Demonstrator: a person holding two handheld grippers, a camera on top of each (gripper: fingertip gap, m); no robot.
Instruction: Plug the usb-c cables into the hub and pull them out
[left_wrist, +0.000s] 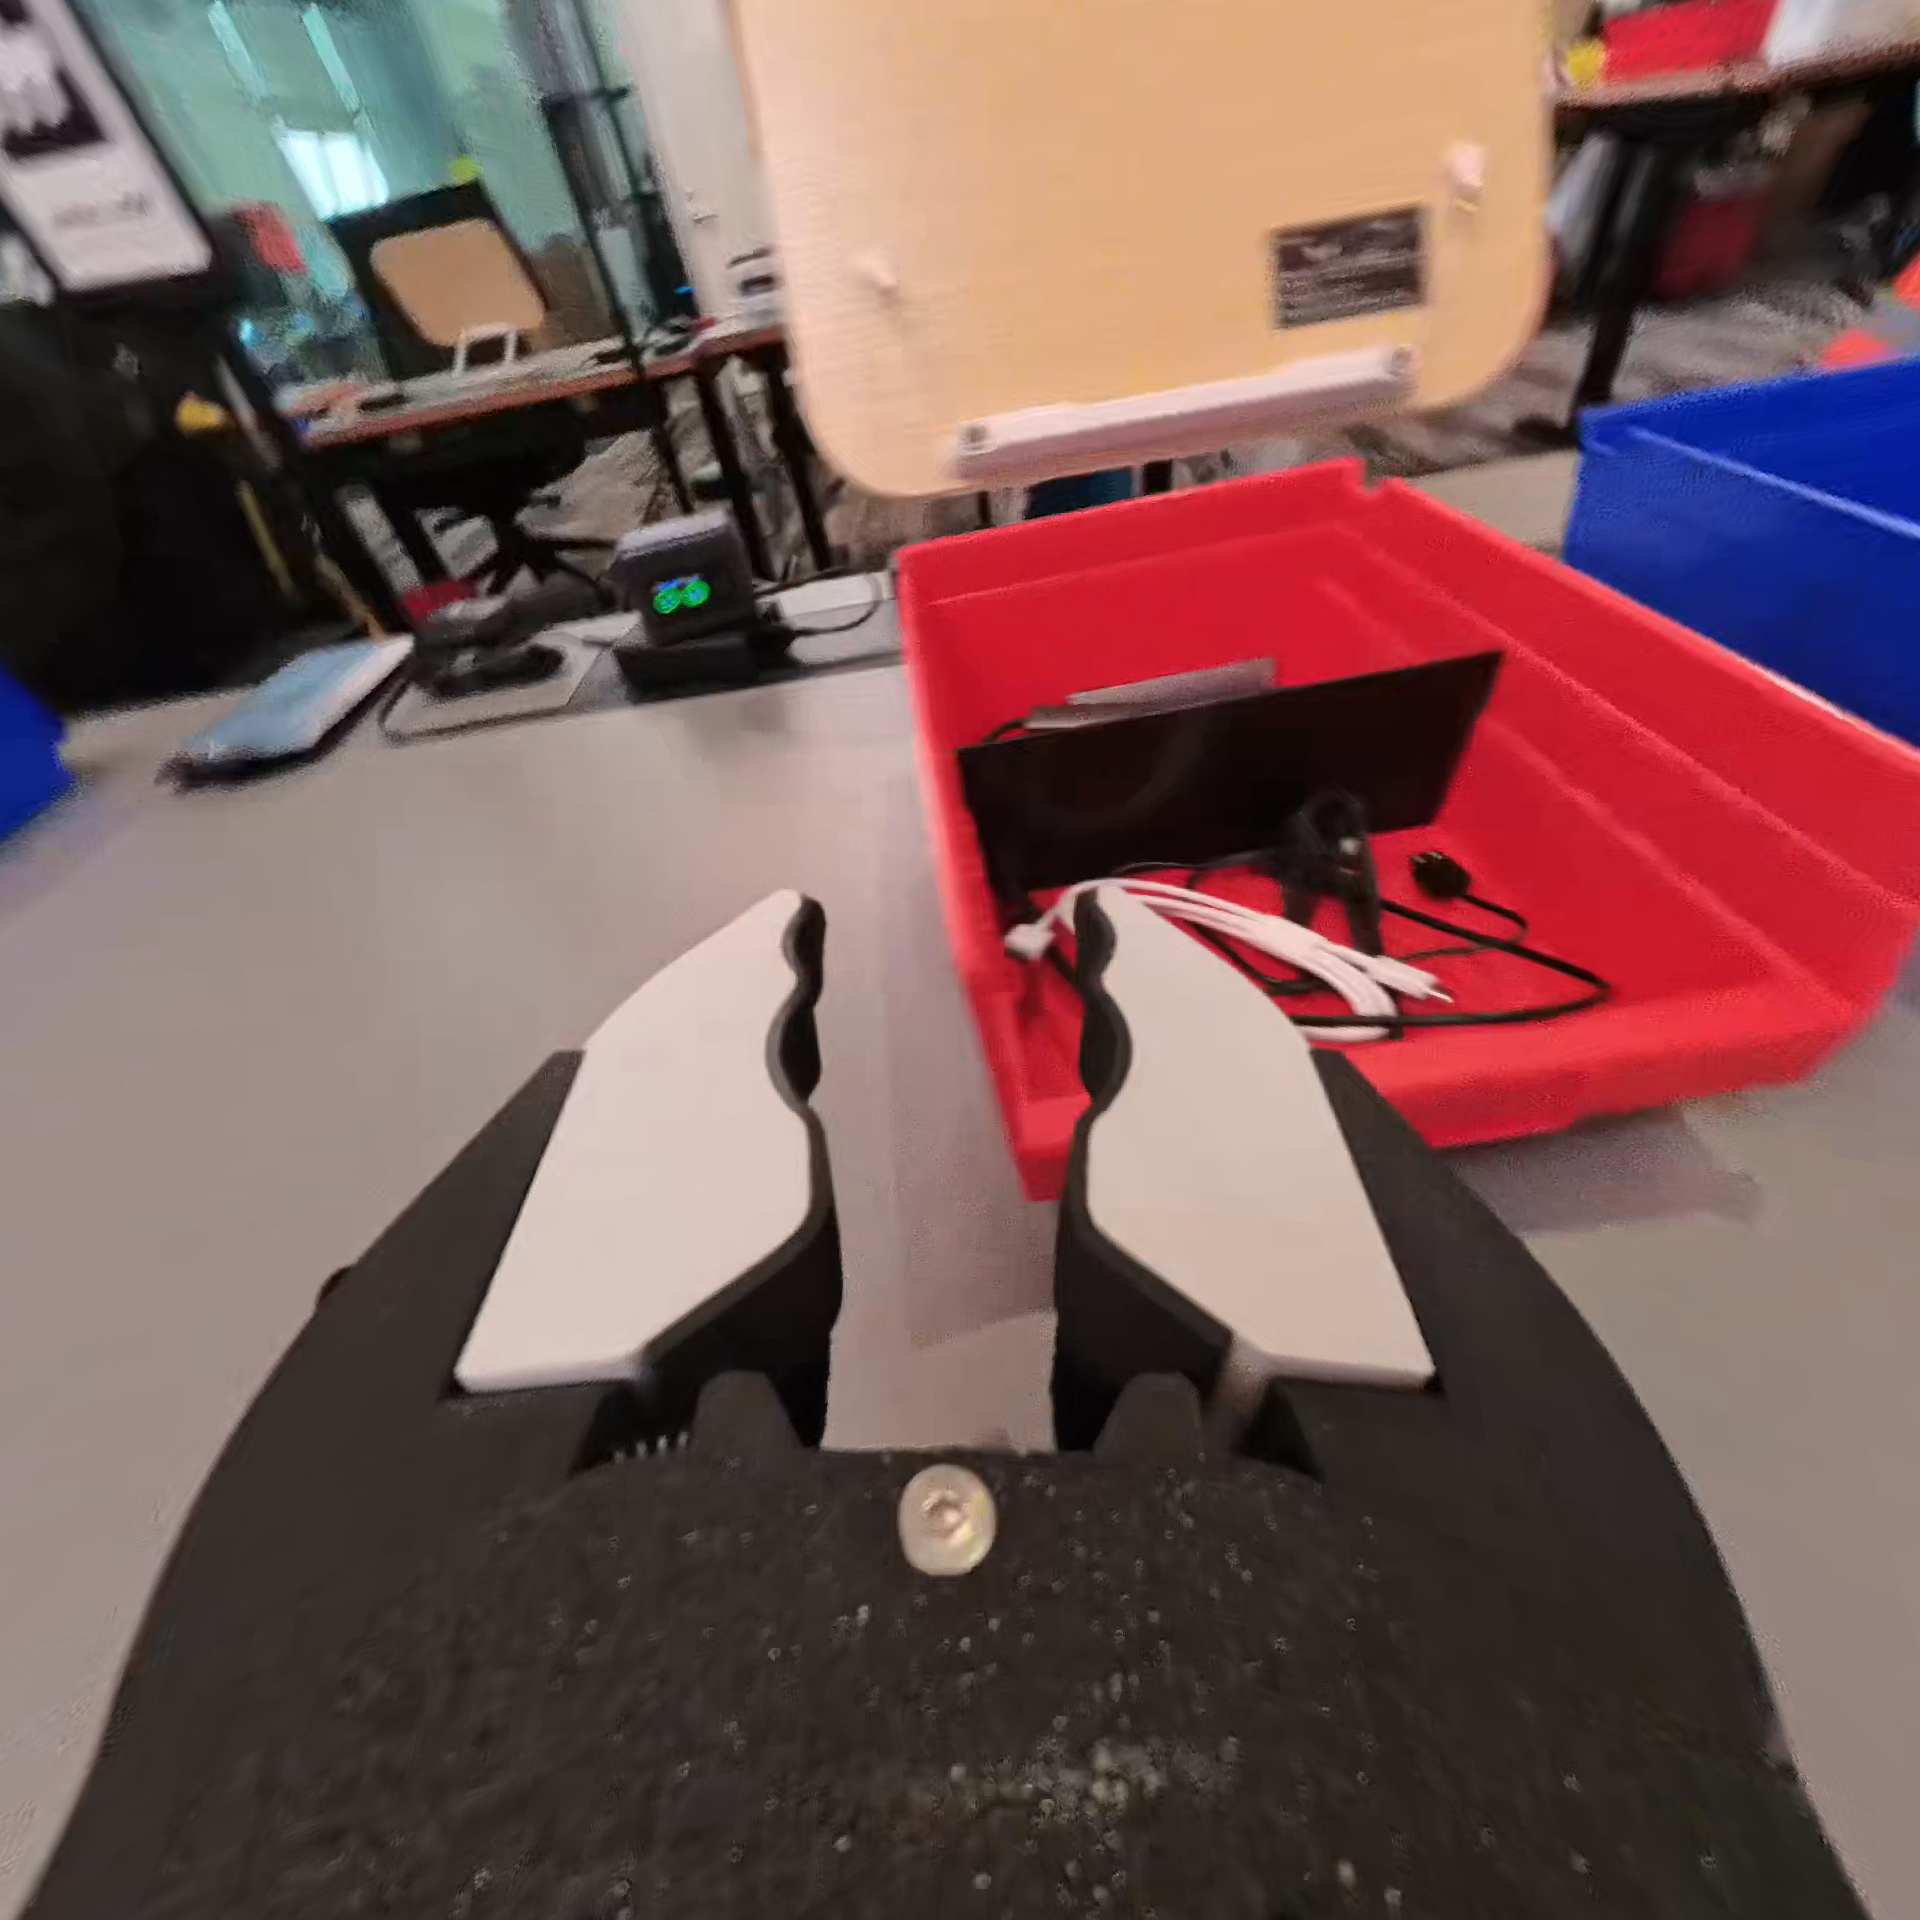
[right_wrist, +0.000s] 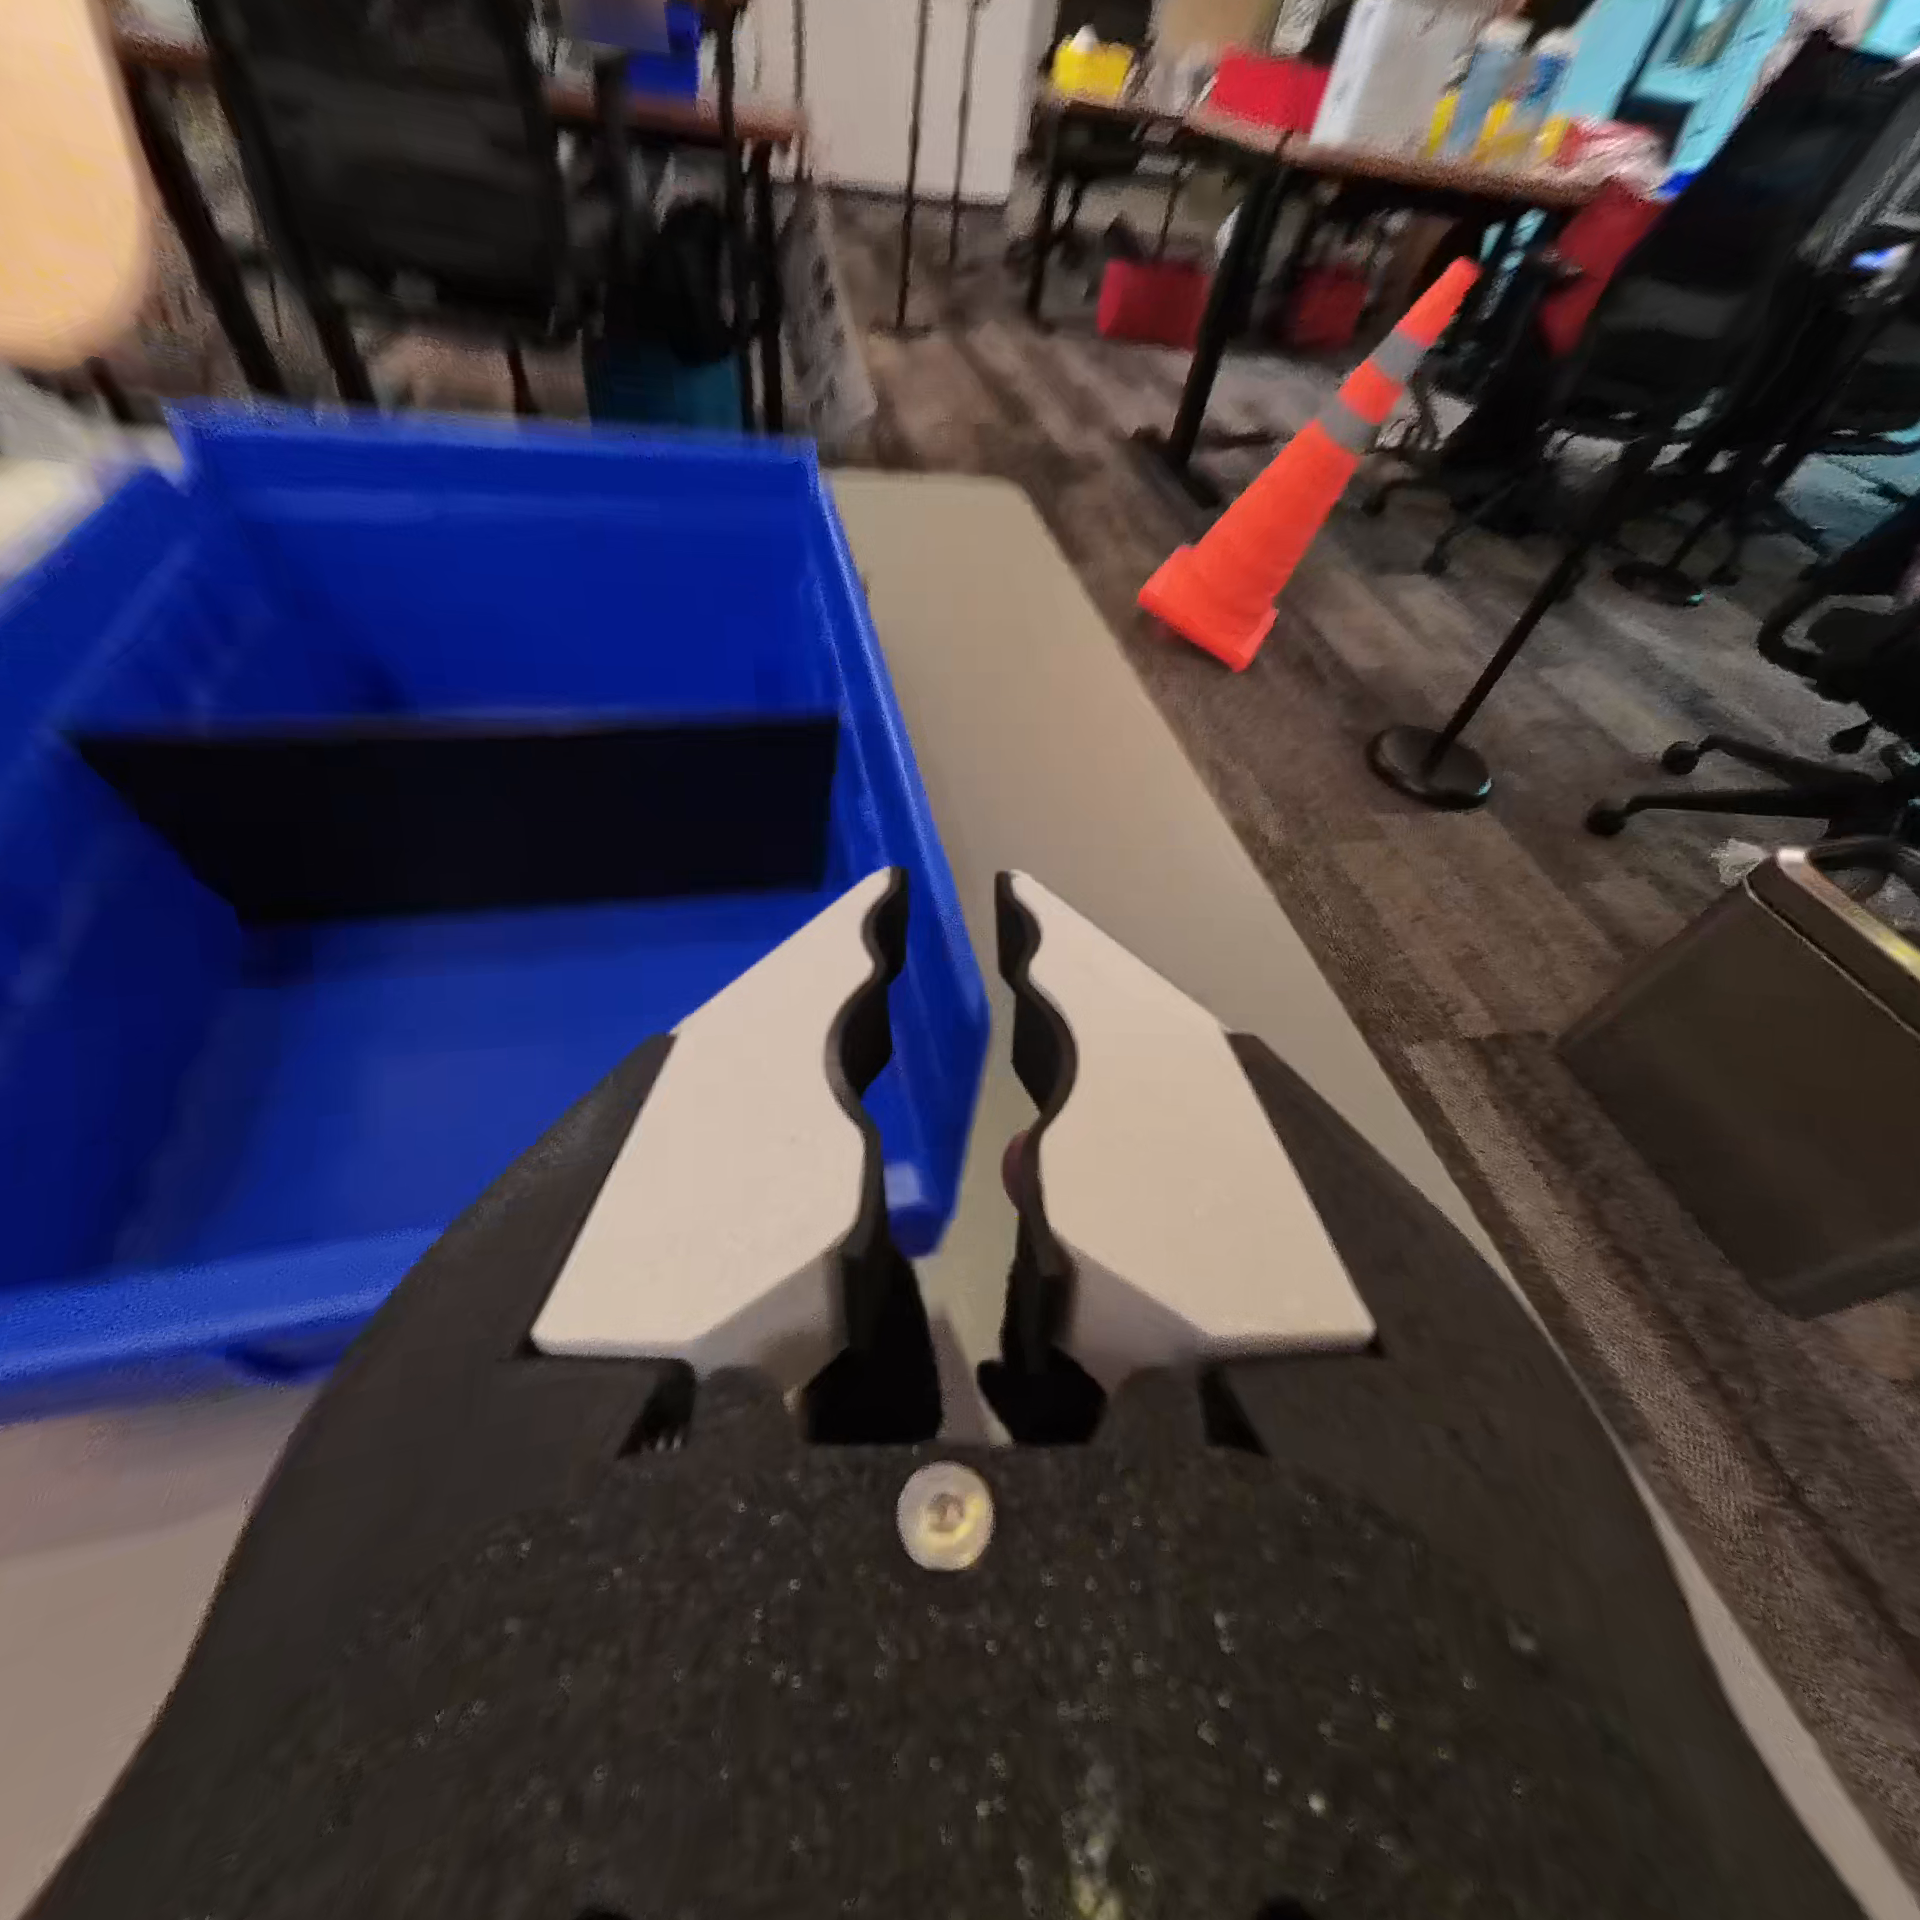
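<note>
In the left wrist view a red bin (left_wrist: 1621, 1081) sits on the grey table. Inside it lie a bundle of white cables (left_wrist: 1288, 951), thin black cables (left_wrist: 1496, 977), a small black clip-like part (left_wrist: 1330, 842) and a black divider panel (left_wrist: 1226, 769). I cannot pick out a hub. My left gripper (left_wrist: 948, 914) is open and empty, just left of the bin's near corner. My right gripper (right_wrist: 951, 883) is open with a narrow gap and empty, over the right wall of a blue bin (right_wrist: 904, 831).
The blue bin holds a black divider (right_wrist: 468, 810); it also shows at the right of the left wrist view (left_wrist: 1766, 540). A tan board (left_wrist: 1143, 208) stands behind the red bin. A small device with a green display (left_wrist: 681, 592) sits far back. The table edge (right_wrist: 1247, 883) runs right, with an orange cone (right_wrist: 1278, 520) beyond. Across from one pair of fingers to the other is roughly 50 centimetres.
</note>
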